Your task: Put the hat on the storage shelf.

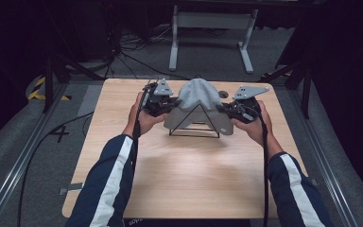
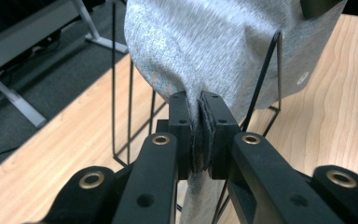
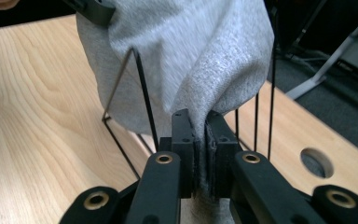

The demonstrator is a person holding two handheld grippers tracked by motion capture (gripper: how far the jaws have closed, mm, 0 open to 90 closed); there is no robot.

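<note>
Jaws on both the left gripper (image 2: pixel 199 126) and right gripper (image 3: pixel 199 140) pinch the grey cloth (image 1: pixel 196 97); lower it evenly over the wire stand (image 1: pixel 194 124) near the table's (image 1: pixel 179 184) far edge.

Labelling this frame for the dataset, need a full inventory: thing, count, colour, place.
Grey cloth: 1, heather grey, draped over the wire stand mid-table, pinched at both sides.
Wire stand: 1, black, triangular frame, on the table under the cloth.
Table: 1, light wood, centre of the high view; a round hole near its far edge.
White frame: 1, on the floor beyond the table.
Cables: several, black, on the grey floor at far left.
Left gripper: 1, black, jaws shut on the cloth's left side.
Right gripper: 1, black, jaws shut on the cloth's right side.
Sleeves: 2, navy with white stripe, entering from the bottom.
</note>
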